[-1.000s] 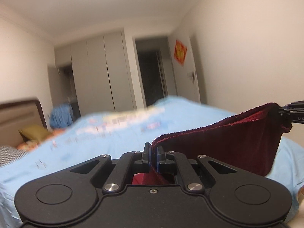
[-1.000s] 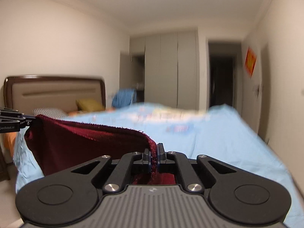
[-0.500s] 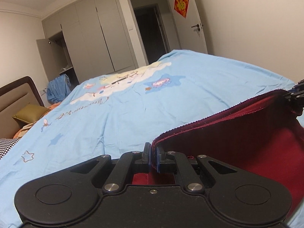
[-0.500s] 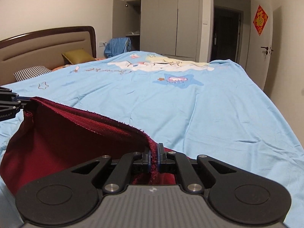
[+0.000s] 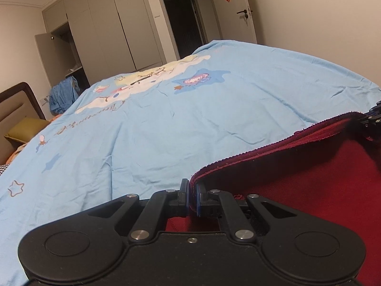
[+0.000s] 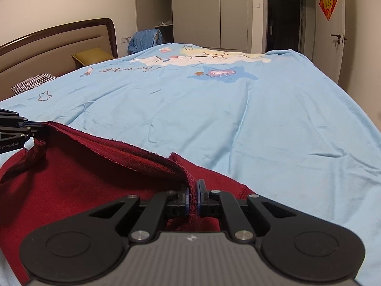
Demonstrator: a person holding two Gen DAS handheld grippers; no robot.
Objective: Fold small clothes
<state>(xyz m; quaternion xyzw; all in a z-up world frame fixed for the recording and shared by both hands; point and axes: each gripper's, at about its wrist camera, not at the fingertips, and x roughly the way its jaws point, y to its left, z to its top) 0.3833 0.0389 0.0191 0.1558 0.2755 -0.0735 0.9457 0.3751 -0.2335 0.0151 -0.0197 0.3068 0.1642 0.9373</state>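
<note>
A dark red garment [image 5: 309,178] [image 6: 83,181] is stretched between both grippers low over the near edge of a light blue bed cover [image 5: 178,119] [image 6: 238,119]. My left gripper [image 5: 193,196] is shut on the garment's left corner, and the hem runs from it to the right. My right gripper [image 6: 193,197] is shut on the other corner, with the hem running left. Each view catches the other gripper's tip at its edge: the right gripper [image 5: 372,121] and the left gripper [image 6: 21,128]. The lower cloth rests on the bed, partly hidden behind the gripper bodies.
The bed cover has cartoon prints [image 6: 219,72]. A brown headboard [image 6: 59,45] with a yellow pillow [image 6: 91,56] and a checked pillow [image 6: 33,82] stands at the left. Blue clothing [image 6: 144,39] hangs by grey wardrobes [image 6: 214,12]. A white door [image 6: 333,28] is at the right.
Both grippers have come down and tilted toward the bed, still holding the garment. It hung in the air a second ago and now lies low with its lower part on the cover.
</note>
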